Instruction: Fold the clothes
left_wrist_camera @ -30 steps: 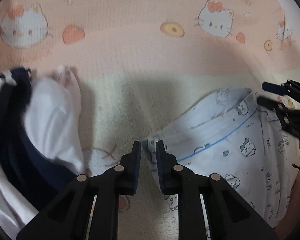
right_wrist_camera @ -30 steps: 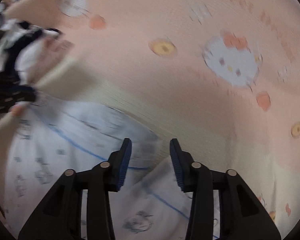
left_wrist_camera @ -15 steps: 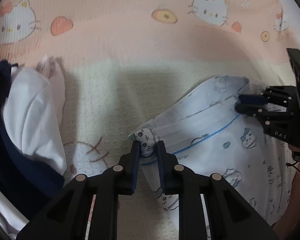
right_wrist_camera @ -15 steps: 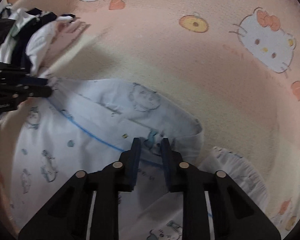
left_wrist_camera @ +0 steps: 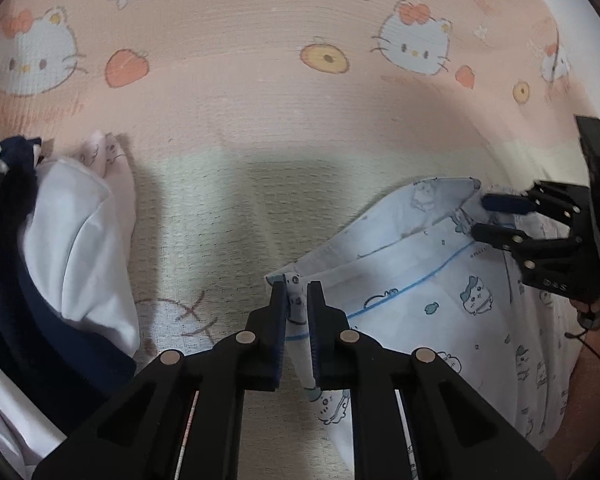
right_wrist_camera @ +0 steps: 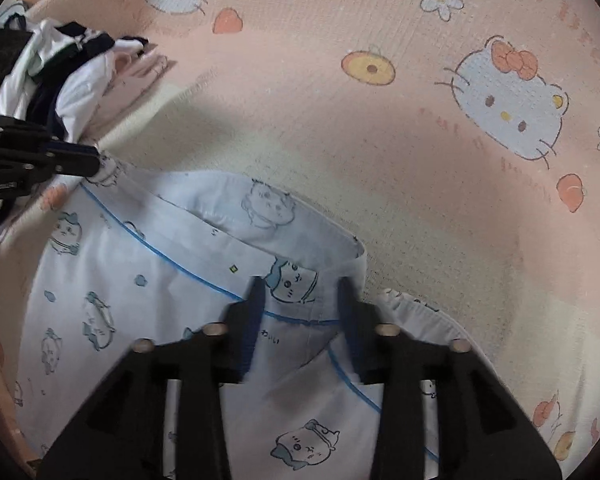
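A pale blue pyjama top (left_wrist_camera: 432, 280) with cartoon prints and blue piping lies on the pink and cream Hello Kitty blanket (left_wrist_camera: 260, 80). My left gripper (left_wrist_camera: 297, 292) is shut on its left collar corner. My right gripper (right_wrist_camera: 300, 292) is open, its fingers (right_wrist_camera: 254, 300) either side of the collar over the top (right_wrist_camera: 160, 280). It also shows at the right of the left wrist view (left_wrist_camera: 484, 216), fingers apart at the collar's far end. The left gripper shows in the right wrist view (right_wrist_camera: 88, 166).
A heap of white and navy clothes (left_wrist_camera: 52, 260) lies to the left of the pyjama top; it also shows at the upper left of the right wrist view (right_wrist_camera: 60, 80). The blanket (right_wrist_camera: 420, 160) stretches beyond the top.
My right gripper, shut on the collar half a second ago, has opened. My left gripper has stayed shut on the collar corner it took hold of a second ago.
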The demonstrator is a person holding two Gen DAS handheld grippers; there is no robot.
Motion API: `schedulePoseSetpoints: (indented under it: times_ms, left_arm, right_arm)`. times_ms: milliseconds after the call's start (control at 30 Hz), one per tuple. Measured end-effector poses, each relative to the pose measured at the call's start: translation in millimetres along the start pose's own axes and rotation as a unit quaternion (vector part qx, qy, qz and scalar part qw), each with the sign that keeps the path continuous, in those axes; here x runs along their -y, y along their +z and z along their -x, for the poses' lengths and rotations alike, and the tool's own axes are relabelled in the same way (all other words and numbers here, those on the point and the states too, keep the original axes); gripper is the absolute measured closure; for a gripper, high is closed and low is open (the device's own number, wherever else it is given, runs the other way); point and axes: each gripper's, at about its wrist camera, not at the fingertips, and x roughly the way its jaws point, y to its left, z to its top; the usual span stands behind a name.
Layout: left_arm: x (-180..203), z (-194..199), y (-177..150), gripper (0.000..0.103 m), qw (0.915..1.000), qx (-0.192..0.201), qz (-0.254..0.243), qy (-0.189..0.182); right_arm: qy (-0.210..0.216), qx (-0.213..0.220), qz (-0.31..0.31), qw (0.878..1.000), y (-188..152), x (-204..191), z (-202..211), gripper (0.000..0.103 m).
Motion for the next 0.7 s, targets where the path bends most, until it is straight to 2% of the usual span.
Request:
schedulePoseSetpoints:
  times_ms: [67, 133, 267, 333, 467, 567, 667, 700]
  left_arm:
    - [-0.1, -2.7, 0.0, 0.091, 1.0, -0.004, -0.004, 0.004]
    - [-2.7, -5.9, 0.1, 0.091, 0.9999, -0.011, 0.001, 0.01]
    - [-6.5, -8.1, -1.3, 0.091, 0.9995, -0.019, 0.016, 0.018]
    - [-8.3, -6.5, 0.3, 0.091, 0.9994, -0.017, 0.026, 0.015]
    - [-9.4, -6.4, 1.3, 0.091, 0.999, -0.018, 0.033, 0.023]
    - [-7.6, -9.3, -1.6, 0.091, 0.9989, -0.026, 0.026, 0.028]
    - [-9.4, -11.9, -2.8, 0.09, 0.9983, -0.034, 0.035, 0.03]
    - [-11.6, -12.4, -3.0, 0.084, 0.9978, -0.039, 0.045, 0.03]
  right_arm:
    - [-0.014, -0.016, 0.003, 1.0, -0.7, 1.4, -12.1, 0.063]
    - [-0.015, -0.013, 0.0, 1.0, -2.7, 2.0, -16.3, 0.063]
    - [0.014, -0.004, -0.018, 1.0, -5.8, 3.0, -15.7, 0.077]
    - [0.029, -0.002, -0.009, 1.0, -4.7, 1.5, -10.6, 0.09]
    - [0.043, 0.001, 0.024, 0.999, -6.8, -10.8, 3.0, 0.092]
    - [0.037, 0.006, 0.036, 0.999, -7.8, -17.0, 11.3, 0.092]
    - [0.056, 0.023, 0.001, 0.998, -3.4, -12.9, 18.9, 0.092]
    - [0.064, 0.026, -0.012, 0.998, -3.2, -10.8, 20.3, 0.092]
